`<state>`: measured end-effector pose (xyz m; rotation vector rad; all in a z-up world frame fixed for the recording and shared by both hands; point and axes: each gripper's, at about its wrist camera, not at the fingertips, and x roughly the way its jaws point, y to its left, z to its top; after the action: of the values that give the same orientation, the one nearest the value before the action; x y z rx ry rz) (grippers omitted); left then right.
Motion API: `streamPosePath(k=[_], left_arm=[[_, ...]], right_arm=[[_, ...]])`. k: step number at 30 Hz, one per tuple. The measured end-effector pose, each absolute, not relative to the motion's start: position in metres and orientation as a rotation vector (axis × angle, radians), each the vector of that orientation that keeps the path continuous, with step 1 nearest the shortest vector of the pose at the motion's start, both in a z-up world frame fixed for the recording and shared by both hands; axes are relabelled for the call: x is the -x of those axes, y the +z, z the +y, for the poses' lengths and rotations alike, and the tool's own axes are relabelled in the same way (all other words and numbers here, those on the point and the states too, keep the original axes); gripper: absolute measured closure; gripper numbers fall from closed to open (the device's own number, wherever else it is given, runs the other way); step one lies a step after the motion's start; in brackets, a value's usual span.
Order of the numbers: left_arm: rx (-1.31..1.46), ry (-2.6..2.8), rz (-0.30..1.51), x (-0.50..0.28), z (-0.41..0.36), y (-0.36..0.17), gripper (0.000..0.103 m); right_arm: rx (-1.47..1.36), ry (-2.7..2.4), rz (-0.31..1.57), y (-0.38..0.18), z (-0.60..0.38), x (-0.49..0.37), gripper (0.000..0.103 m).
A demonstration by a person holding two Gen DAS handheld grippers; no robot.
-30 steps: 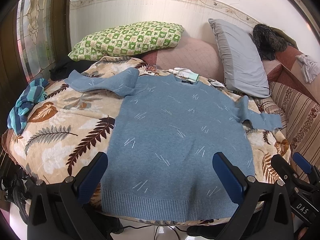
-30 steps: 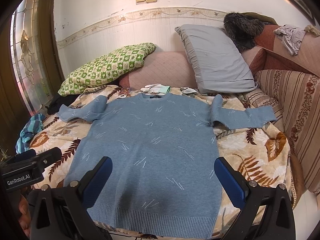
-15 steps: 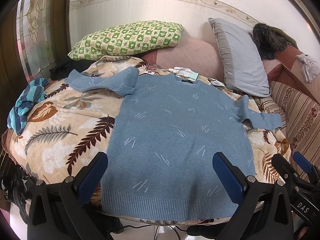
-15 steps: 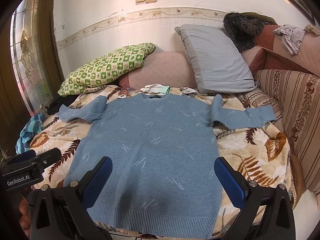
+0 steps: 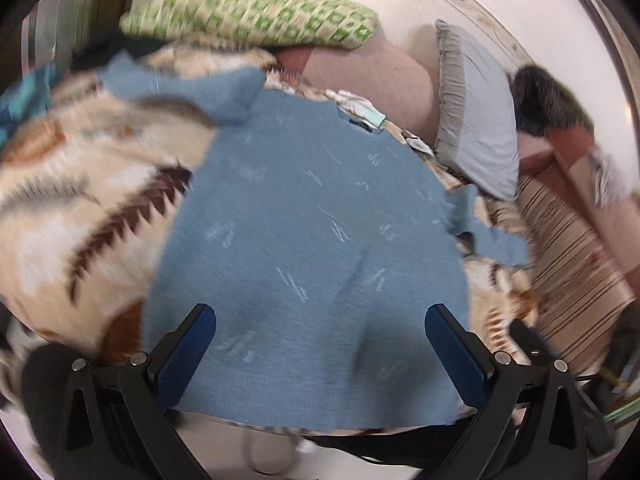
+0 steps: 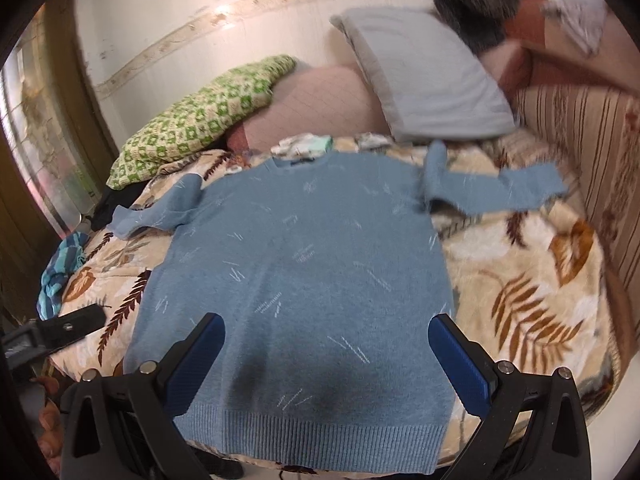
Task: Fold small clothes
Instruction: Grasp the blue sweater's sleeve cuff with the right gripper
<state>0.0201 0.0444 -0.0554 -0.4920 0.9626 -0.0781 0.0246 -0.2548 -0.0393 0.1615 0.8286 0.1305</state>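
Presently a blue sweater (image 6: 304,280) lies flat, front up, spread on a leaf-patterned blanket (image 6: 520,280); ribbed hem nearest both cameras, collar at the far end; one sleeve (image 6: 496,190) stretched out from the sweater's shoulder toward the striped cushion (image 6: 580,120), the other sleeve (image 6: 160,208) bent out on the opposite side. Left gripper (image 5: 320,354) hovers over the sweater's hem, jaws spread wide, nothing between the blue pads; left view blurred. Right gripper (image 6: 326,360) likewise over the hem, jaws wide apart and empty. Beyond the sweater's collar: a small pale garment (image 6: 308,145) on the blanket, a green checked pillow (image 6: 204,116) and a grey pillow (image 6: 424,80) propped against the wall. A striped teal cloth (image 6: 60,272) sits at the blanket's edge, well apart from the bent sleeve.
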Motion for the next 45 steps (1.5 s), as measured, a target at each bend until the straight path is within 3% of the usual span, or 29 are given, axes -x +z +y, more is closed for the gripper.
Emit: streamPosePath(k=[10, 16, 22, 27, 28, 30, 32, 35, 38, 45], left_arm=[[0.489, 0.041, 1.025, -0.086, 0.099, -0.085, 0.0], [0.531, 0.183, 1.004, -0.124, 0.151, -0.098, 0.0], [0.395, 0.181, 0.985, -0.172, 0.121, -0.106, 0.0], [0.336, 0.065, 0.917, -0.211, 0.072, -0.098, 0.0], [0.331, 0.032, 0.895, -0.218, 0.061, -0.096, 0.0], [0.302, -0.014, 0.873, -0.231, 0.038, -0.096, 0.0], [0.269, -0.05, 0.869, -0.24, 0.016, -0.096, 0.0], [0.23, -0.094, 0.883, -0.253, -0.012, -0.101, 0.0], [0.204, -0.12, 0.911, -0.261, -0.032, -0.11, 0.0], [0.085, -0.151, 0.921, -0.292, -0.08, -0.135, 0.0]], right_arm=[[-0.465, 0.172, 0.962, -0.092, -0.347, -0.107, 0.0], [-0.806, -0.007, 0.851, -0.115, -0.493, -0.182, 0.0], [-0.999, -0.25, 0.743, -0.145, -0.65, -0.239, 0.001], [-1.053, -0.296, 0.732, -0.163, -0.7, -0.264, 0.002], [-1.055, -0.305, 0.747, -0.168, -0.703, -0.269, 0.005], [-1.046, -0.292, 0.747, -0.173, -0.708, -0.28, 0.027], [-1.041, -0.277, 0.752, -0.179, -0.712, -0.292, 0.039], [-1.013, -0.286, 0.787, -0.189, -0.712, -0.301, 0.045], [-0.949, -0.336, 0.802, -0.188, -0.711, -0.309, 0.096], [-0.444, -0.503, 0.629, -0.082, -0.682, -0.305, 0.097]])
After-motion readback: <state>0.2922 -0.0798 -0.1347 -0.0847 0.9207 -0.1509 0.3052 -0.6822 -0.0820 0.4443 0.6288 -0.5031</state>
